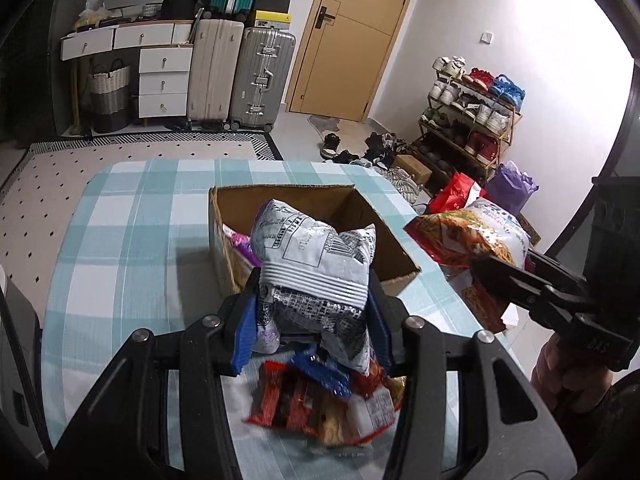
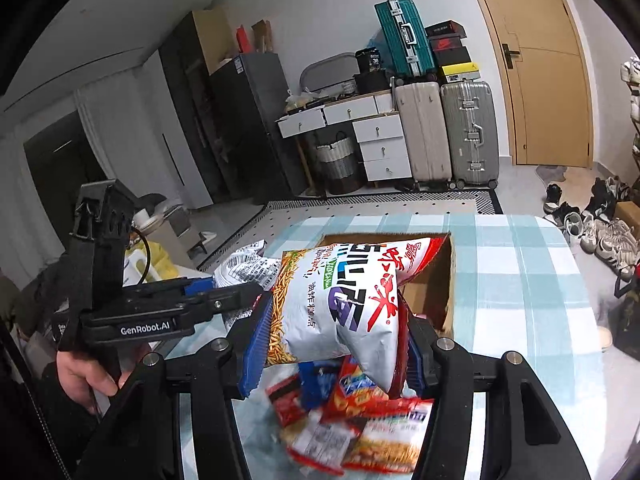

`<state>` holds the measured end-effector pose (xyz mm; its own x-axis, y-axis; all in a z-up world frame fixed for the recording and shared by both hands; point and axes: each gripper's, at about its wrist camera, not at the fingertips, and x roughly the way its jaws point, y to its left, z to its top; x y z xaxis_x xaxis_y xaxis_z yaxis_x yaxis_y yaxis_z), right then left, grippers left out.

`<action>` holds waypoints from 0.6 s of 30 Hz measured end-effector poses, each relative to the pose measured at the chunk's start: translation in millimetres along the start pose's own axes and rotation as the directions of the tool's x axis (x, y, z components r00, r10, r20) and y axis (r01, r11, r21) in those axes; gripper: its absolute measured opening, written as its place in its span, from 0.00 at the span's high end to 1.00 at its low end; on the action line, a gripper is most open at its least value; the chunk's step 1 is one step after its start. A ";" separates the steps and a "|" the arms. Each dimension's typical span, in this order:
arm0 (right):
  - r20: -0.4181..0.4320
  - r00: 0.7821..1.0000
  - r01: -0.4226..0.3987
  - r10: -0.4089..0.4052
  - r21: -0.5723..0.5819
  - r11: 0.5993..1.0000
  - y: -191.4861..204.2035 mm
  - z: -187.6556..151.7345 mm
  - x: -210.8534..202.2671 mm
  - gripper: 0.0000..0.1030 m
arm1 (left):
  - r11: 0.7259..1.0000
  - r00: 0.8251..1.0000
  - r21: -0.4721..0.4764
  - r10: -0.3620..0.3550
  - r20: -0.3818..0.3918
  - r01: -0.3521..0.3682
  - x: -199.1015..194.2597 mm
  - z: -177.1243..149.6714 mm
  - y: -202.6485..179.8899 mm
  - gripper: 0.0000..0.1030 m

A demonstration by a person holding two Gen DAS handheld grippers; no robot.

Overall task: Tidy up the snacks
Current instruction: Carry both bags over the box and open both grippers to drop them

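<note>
My left gripper (image 1: 314,300) is shut on a white and grey printed snack bag (image 1: 316,256), held up above the table just before an open cardboard box (image 1: 280,196). A purple packet (image 1: 240,242) lies inside the box. My right gripper (image 2: 332,340) is shut on a white and red bag of fried noodle snacks (image 2: 340,292), also lifted near the box (image 2: 452,264). In the left wrist view the right gripper (image 1: 492,264) and its bag (image 1: 472,236) show at the right. A pile of red and blue packets (image 1: 324,396) (image 2: 360,420) lies on the tablecloth below both grippers.
The table wears a blue and white checked cloth (image 1: 132,216). Beyond it stand suitcases (image 1: 240,76), a white drawer unit (image 1: 160,76), a wooden door (image 1: 356,36) and a shoe rack (image 1: 468,120). A hand (image 2: 86,376) holds the left gripper's handle.
</note>
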<state>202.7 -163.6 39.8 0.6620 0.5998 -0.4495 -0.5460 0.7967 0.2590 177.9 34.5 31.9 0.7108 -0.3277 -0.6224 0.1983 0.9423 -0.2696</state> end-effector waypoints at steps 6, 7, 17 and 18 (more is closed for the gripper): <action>-0.018 1.000 0.006 -0.006 -0.002 1.000 -11.5 17.3 22.3 0.46 | 1.000 1.000 0.014 -0.005 -0.017 0.005 23.8 22.8 0.4 0.57; -0.020 1.000 0.005 -0.005 -0.001 1.000 -13.2 19.5 25.4 0.46 | 1.000 1.000 0.018 -0.003 -0.019 0.003 27.6 26.5 0.2 0.57; -0.043 0.999 0.023 -0.022 0.016 1.000 -34.6 35.9 58.9 0.46 | 0.999 0.998 0.046 0.013 -0.061 -0.010 73.3 54.6 6.5 0.57; -0.049 0.998 0.026 -0.025 0.019 0.999 -37.6 37.5 63.6 0.46 | 0.999 0.998 0.043 0.015 -0.066 -0.012 78.6 56.3 8.1 0.57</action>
<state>284.6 -152.6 33.5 0.6495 0.5753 -0.4971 -0.5189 0.8133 0.2632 273.4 20.2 22.2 0.6673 -0.3170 -0.6739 0.2185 0.9484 -0.2298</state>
